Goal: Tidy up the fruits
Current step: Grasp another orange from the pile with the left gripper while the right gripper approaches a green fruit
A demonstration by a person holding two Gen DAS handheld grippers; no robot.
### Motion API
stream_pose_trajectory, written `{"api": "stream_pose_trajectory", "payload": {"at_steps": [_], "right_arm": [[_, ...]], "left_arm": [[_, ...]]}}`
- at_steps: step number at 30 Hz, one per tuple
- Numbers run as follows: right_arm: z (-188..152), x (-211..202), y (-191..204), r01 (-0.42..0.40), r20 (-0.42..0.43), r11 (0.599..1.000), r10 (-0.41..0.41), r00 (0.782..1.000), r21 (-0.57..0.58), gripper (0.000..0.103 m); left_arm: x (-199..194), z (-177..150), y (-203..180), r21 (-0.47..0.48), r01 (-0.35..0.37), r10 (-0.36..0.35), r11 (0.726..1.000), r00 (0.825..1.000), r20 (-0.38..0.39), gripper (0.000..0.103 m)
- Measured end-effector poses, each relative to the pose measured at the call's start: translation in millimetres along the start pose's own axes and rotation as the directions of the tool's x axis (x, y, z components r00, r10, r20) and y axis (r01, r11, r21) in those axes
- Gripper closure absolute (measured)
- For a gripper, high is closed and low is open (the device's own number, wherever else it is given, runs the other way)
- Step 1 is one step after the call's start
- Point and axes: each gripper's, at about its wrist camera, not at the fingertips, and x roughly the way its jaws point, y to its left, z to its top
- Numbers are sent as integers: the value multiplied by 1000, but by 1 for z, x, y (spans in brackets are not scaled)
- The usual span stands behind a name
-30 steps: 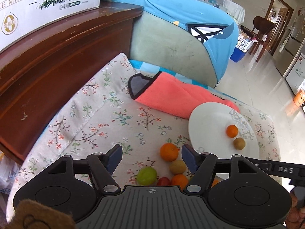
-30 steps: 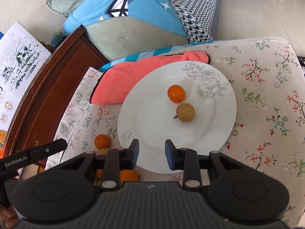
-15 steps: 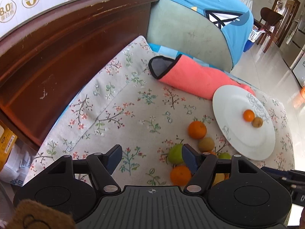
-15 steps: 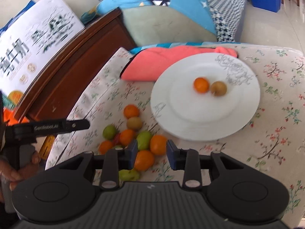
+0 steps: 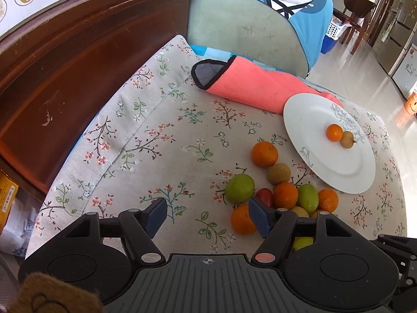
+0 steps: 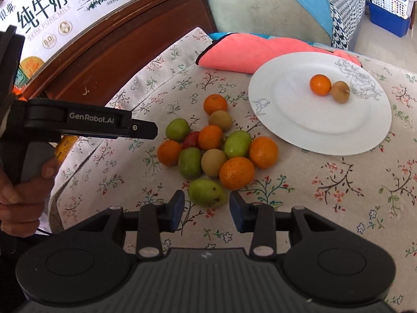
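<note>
On the floral cushion (image 6: 338, 182), just beside the white plate (image 6: 312, 135), sits the loose fruit pile: approx 5 oranges, 4 green fruits, 2 brown ones & 1 small red one, most of them touching. 2 pieces are already on the plate, a small orange (image 6: 320, 85) & a brown fruit (image 6: 340, 91), side by side near the rose print. Behind the plate lies a pink cloth (image 6: 260, 52), its edge under the plate's far rim.

Right gripper (image 6: 207, 206) points down at the nearest green fruit (image 6: 207, 191). Its jaws are opening; the fruit sits just ahead of the pads, not yet between them, nothing gripped. Left gripper (image 5: 207, 215) hangs over the pile's left side w/ jaws well apart & empty; its right pad overlaps an orange (image 5: 242, 220) in view, but contact can't be confirmed.

Likely step: right tongs go for that green fruit, then carry it to the plate.

Risks, as I judge them:
- Jaws may not be wide enough yet; coming down early would push the fruit fwd into the big orange (image 6: 236, 173) touching it & scatter the pile.
- Fruit is round & smooth, the cushion soft; an off-center pinch could squirt it out.
- Both tools work the same pile, so they could collide.
- Plate rests on soft fabric & cloth; a hard drop near the rim could tip it or roll the 2 pieces off.
</note>
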Motion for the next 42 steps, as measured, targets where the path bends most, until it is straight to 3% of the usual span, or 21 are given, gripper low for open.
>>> {"api": "stream_pose_trajectory", "payload": {"at_steps": [8,12,19,23,32,37,42], "right_arm": [[-2,14,5,31,-14,999,-31,999,-13,63],[-4,14,9,41,-5,998,-41,999,-47,68],[-8,3,-1,11,-18,999,-12,1000,-36,68],[-11,-2,-7,6,-27,1000,-6,1000,-23,68],[-11,-5,-12,-8,-26,1000,8,1000,0,68],[-11,-5,-13,-8,-27,1000,9,1000,13,68],[-10,-4,-16,-15,-34,999,16,999,42,68]], "left_arm": [[6,-5,8,-25,15,-15,1000,999,-29,34],[6,-7,8,-22,33,-34,999,999,-28,34],[4,-15,-3,69,57,-57,996,998,-5,35],[8,-18,-6,71,83,-83,994,997,-6,38],[14,-27,-25,260,45,-53,964,998,24,41],[20,-28,-27,291,45,-61,956,997,44,41],[26,-27,-27,277,92,-105,957,994,33,56]]}}
